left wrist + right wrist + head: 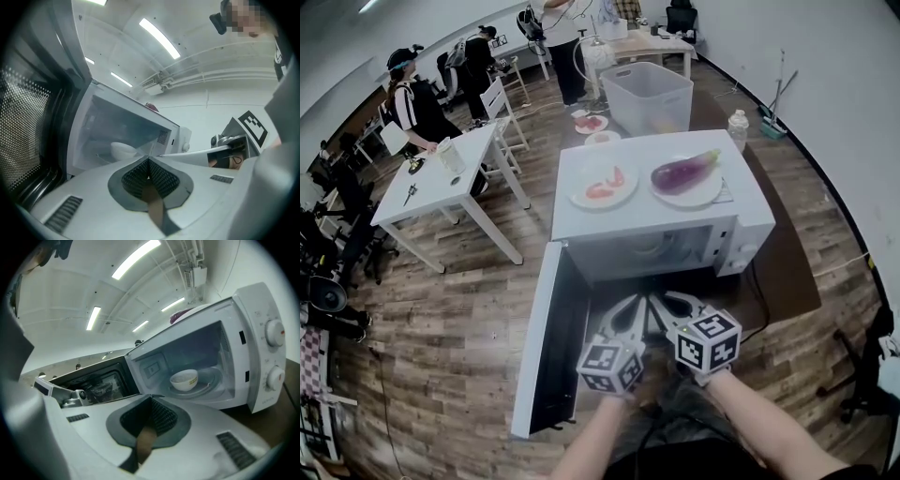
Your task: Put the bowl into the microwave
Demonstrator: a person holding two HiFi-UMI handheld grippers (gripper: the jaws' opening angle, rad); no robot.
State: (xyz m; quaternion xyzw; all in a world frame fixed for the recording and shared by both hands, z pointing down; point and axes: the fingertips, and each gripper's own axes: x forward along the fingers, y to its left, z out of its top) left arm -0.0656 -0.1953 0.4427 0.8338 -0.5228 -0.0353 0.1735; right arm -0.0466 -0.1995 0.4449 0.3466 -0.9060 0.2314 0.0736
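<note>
The bowl (183,379) sits inside the microwave (255,333), at centre right of the right gripper view. The left gripper (149,161) and right gripper (151,399) are closed and empty. Placement appears complete; the door (539,347) stands open.

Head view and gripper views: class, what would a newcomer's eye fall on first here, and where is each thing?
The white microwave at centre stands with its door swung wide to the left, and a white bowl sits inside. On top lies a purple eggplant on a plate. In front, the left hand-held gripper and the right hand-held gripper are both shut and empty.
</note>
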